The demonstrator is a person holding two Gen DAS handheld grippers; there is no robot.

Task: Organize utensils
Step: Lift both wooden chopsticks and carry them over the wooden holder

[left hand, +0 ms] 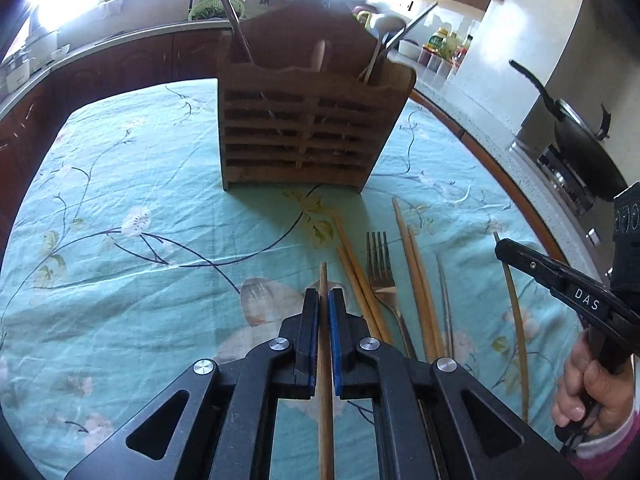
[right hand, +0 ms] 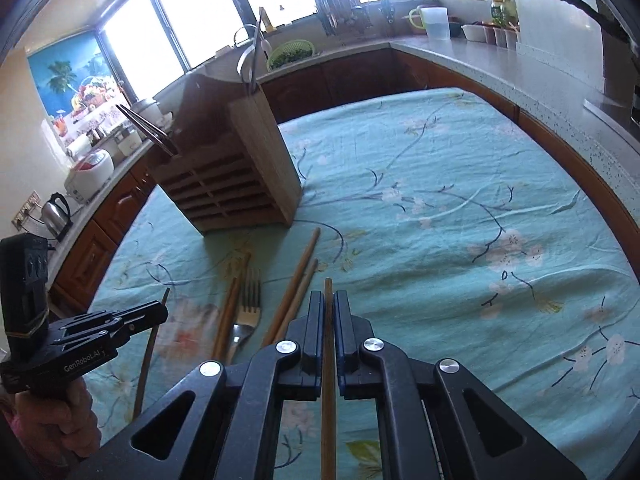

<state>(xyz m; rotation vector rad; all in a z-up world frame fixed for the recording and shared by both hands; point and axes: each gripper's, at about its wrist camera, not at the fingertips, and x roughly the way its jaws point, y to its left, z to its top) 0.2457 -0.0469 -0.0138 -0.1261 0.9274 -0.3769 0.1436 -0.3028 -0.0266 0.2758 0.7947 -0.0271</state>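
A wooden utensil holder stands upright at the middle of the table; it also shows in the right wrist view. It holds a spoon and other metal utensils. My left gripper is shut on a wooden chopstick. My right gripper is shut on another chopstick; it shows from the side in the left wrist view. Loose chopsticks and a fork lie on the cloth between the two grippers.
The table wears a teal floral cloth. Kitchen counters ring the table. A black wok sits on the stove at right. A kettle and a rice cooker stand on the left counter.
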